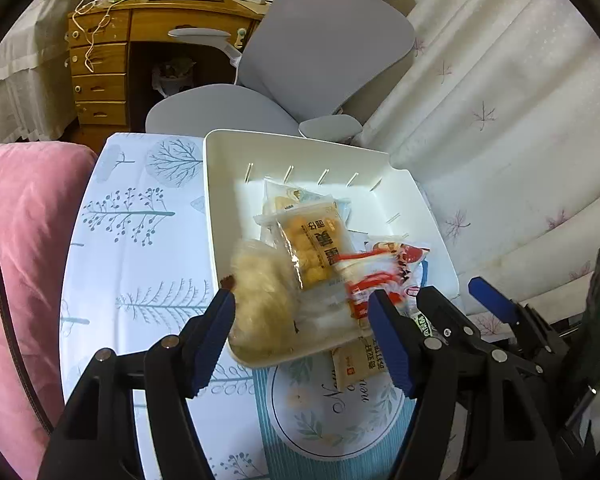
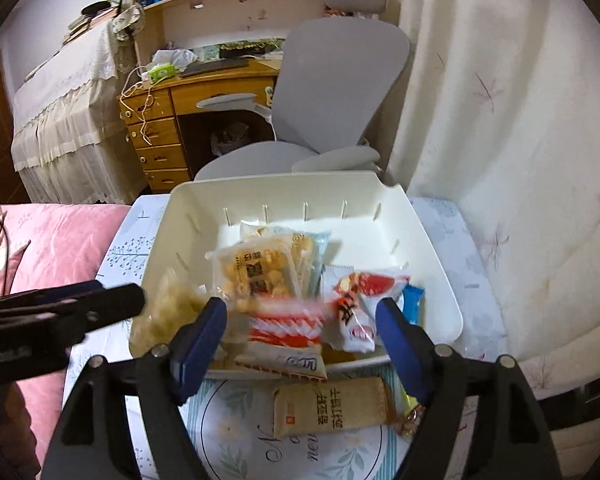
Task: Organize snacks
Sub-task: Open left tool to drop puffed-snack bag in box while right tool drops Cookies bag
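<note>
A white tray (image 1: 292, 144) (image 2: 276, 184) on the small table holds several snack packets. Among them are a yellow puffed-snack packet (image 1: 308, 248) (image 2: 256, 272) and a red-and-white bag (image 1: 396, 256) (image 2: 364, 304). My left gripper (image 1: 300, 300) is open above the tray's near corner. A blurred clear bag of pale snacks (image 1: 260, 296) lies just inside its left finger, untouched by the pads. My right gripper (image 2: 302, 308) is also open, and a blurred red-striped packet (image 2: 284, 324) lies loose between its fingers. In front of the tray, a brown biscuit packet (image 2: 328, 408) (image 1: 348, 364) lies on the table.
The table wears a tree-print cloth (image 1: 140, 240). Pink bedding (image 1: 24, 240) lies to the left and a white flowered curtain (image 1: 500, 120) hangs on the right. A grey office chair (image 2: 332, 92) and a wooden desk (image 2: 156, 128) stand behind the tray.
</note>
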